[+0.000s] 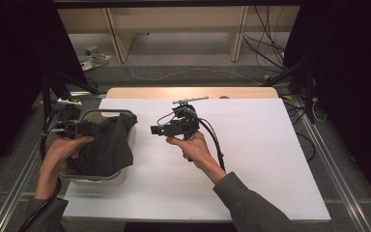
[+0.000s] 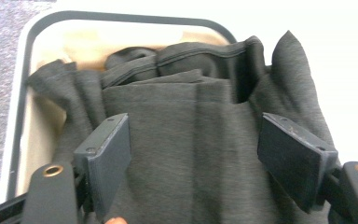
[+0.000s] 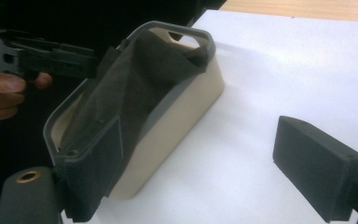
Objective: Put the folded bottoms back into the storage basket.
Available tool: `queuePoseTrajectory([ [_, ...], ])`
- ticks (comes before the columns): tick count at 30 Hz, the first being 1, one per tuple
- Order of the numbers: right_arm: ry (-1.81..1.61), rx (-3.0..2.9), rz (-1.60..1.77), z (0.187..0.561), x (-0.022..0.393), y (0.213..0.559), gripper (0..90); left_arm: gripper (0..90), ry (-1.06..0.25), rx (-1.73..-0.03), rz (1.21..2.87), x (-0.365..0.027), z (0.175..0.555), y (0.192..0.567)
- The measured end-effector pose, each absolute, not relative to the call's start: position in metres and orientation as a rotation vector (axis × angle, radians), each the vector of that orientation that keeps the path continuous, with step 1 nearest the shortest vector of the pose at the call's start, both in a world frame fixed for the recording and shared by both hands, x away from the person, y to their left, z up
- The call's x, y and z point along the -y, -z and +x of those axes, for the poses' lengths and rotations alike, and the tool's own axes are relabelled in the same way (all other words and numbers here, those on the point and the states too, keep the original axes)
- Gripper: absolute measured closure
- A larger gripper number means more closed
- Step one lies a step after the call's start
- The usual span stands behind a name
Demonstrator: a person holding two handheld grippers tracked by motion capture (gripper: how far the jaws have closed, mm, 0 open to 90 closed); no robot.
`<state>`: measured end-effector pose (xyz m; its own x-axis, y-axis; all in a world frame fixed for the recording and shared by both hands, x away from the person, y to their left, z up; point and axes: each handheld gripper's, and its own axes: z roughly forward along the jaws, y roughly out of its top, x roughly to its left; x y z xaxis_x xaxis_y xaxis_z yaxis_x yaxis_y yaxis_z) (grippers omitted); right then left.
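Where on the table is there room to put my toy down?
The white table is bare to the right of the right gripper, out to its right edge, and along the front edge near the person. It is crowded at the left, where the basket holds the dark cloth under the left gripper.

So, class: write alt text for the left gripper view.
A dark grey cloth lies bunched in a cream basket with a grey rim. The left gripper points at it, jaws open, the cloth behind them.

Dark cloth (image 1: 105, 145) in beige basket (image 1: 121, 176)
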<state>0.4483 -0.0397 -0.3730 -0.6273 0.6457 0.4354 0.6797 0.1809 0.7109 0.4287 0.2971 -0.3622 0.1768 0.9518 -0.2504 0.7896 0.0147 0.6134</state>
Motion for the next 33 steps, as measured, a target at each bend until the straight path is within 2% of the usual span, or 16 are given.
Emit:
queuePoseTrajectory([
  [2, 1.467, 2.387, -1.344, 0.448, 0.043, 0.373, 16.3, 25.7, -0.313, -1.634, 1.81, -0.294, 0.428, 0.362],
  [6, 1.475, 2.373, -1.346, 0.446, 0.05, 0.374, 16.3, 35.1, -0.298, -1.606, 1.823, -0.288, 0.429, 0.368],
  [15, 1.48, 2.374, -1.322, 0.439, 0.054, 0.374, 16.6, 72.4, -0.333, -1.612, 1.903, -0.276, 0.434, 0.385],
  [19, 1.48, 2.369, -1.313, 0.436, 0.055, 0.374, 16.9, 83.1, -0.343, -1.638, 1.941, -0.274, 0.438, 0.399],
  [24, 1.474, 2.373, -1.302, 0.432, 0.057, 0.376, 16.9, 85.1, -0.355, -1.662, 1.993, -0.267, 0.444, 0.417],
  [33, 1.468, 2.377, -1.312, 0.43, 0.065, 0.38, 17.0, 85.7, -0.327, -1.71, 1.986, -0.266, 0.457, 0.443],
])
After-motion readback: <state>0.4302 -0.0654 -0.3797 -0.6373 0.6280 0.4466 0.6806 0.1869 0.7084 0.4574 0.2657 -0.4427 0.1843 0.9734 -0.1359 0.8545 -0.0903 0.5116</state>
